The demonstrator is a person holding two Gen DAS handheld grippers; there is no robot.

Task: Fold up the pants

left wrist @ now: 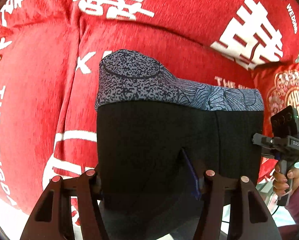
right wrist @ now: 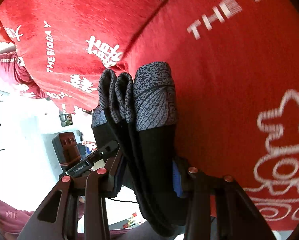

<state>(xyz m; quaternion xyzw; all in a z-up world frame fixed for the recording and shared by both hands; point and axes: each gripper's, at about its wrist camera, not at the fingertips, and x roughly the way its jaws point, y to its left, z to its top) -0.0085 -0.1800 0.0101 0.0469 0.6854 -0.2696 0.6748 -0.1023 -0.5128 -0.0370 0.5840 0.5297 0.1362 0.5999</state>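
Judging by how it drapes, the pants [left wrist: 159, 140] are a soft, light, stretchy garment with no stiffness of their own: layers will slump and slide over one another unless pinched together. The best hold looks to be through the whole stack near a folded edge, so that no inner layer slips free.

They are black with a blue-grey patterned band [left wrist: 169, 88], part speckled, part drawn with fine leaf-like lines. From the right wrist view the bundle [right wrist: 149, 130] shows several layers folded side by side, their rounded patterned ends standing up like loops. This suggests the folding is well along.

The pants are lifted between the two tools, over a red blanket [left wrist: 39, 100] printed with white characters and lettering. A red embroidered cushion [left wrist: 285, 92] lies at the far right.

The left gripper [left wrist: 149, 180] has its fingers spread wide with the black cloth filling the gap between them; I cannot tell whether the pads press on it. The right gripper [right wrist: 147, 172] looks clamped on the stack of layers, a blue pad [right wrist: 176, 182] pressed against the cloth. In the left view the same right gripper [left wrist: 257, 140] meets the bundle's right edge, held by the person's right hand [left wrist: 285, 180].
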